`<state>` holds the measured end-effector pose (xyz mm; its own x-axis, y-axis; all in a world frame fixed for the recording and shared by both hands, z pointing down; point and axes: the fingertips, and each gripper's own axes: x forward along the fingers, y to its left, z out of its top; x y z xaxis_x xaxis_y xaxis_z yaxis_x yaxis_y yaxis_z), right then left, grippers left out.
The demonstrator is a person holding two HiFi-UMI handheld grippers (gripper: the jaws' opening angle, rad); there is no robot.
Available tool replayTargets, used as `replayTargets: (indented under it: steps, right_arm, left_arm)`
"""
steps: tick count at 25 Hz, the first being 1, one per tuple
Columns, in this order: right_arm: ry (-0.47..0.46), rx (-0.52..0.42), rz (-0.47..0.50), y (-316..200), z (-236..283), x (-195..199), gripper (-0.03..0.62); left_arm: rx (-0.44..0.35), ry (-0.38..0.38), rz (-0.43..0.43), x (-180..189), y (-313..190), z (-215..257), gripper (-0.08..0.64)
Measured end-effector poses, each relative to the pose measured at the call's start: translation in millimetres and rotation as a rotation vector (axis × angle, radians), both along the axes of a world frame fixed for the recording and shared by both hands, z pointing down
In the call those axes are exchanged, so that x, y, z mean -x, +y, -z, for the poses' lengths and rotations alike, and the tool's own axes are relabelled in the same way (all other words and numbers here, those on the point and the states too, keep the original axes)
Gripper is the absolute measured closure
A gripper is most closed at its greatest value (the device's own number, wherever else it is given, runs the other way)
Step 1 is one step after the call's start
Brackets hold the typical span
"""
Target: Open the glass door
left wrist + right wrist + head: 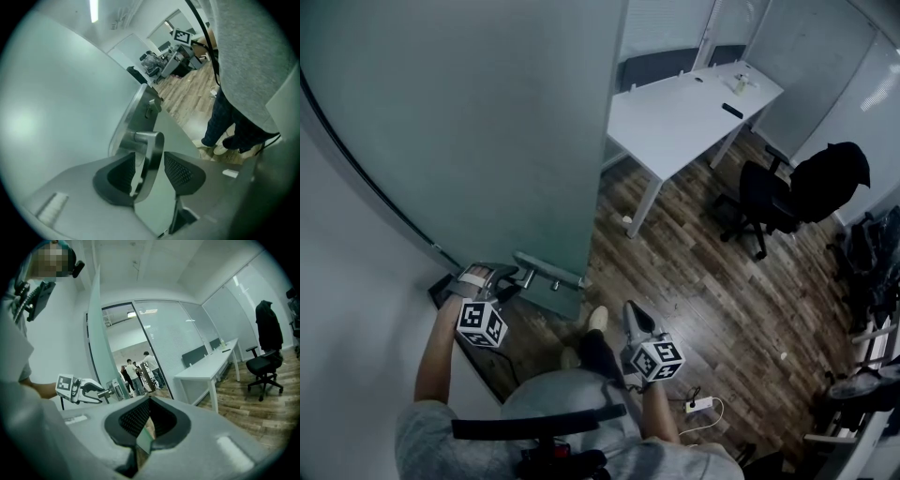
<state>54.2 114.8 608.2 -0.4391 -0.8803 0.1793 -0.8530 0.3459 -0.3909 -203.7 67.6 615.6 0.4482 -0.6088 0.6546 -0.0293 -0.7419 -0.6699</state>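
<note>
The frosted glass door (487, 122) stands ajar at the left, its edge toward me. Its metal lever handle (546, 270) juts from a lock plate (140, 112). My left gripper (517, 279) is at that lever. In the left gripper view the lever handle (151, 154) lies between the jaws of the left gripper (150, 173), which is open; a gap shows at the right pad (180, 171). My right gripper (631, 311) hangs free near my body, shut and empty. The right gripper view shows the right gripper (149, 420), the door (101, 343) and the left gripper (101, 389).
A white desk (684, 112) stands beyond the door, with a black office chair (764, 202) and a dark coat (830, 173) to its right. A power strip (698, 405) lies on the wooden floor. Several people (140, 371) stand past the doorway.
</note>
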Motion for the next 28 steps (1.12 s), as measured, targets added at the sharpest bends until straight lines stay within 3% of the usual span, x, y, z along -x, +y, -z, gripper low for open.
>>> replayTargets:
  steps: [8,10,15,23,28]
  right_arm:
    - [0.003,0.007,0.018,-0.2,2.5,7.6,0.591]
    - [0.004,0.006,0.018,-0.1,3.5,6.9,0.591]
    - [0.005,0.006,0.011,1.6,2.7,4.1,0.591]
    - [0.003,0.001,0.007,1.6,5.7,2.6,0.591]
    - [0.003,-0.006,0.002,3.1,6.0,1.3,0.591]
  left_arm:
    - [0.066,0.187,0.064,-1.0,13.2,24.1,0.348]
    - [0.097,0.270,0.084,-3.9,16.1,31.3,0.348]
    - [0.115,0.563,0.130,-16.5,21.8,63.3,0.354]
    - [0.120,0.811,0.165,-35.5,28.9,93.9,0.380]
    - [0.080,0.946,0.205,-42.7,30.8,109.6,0.437]
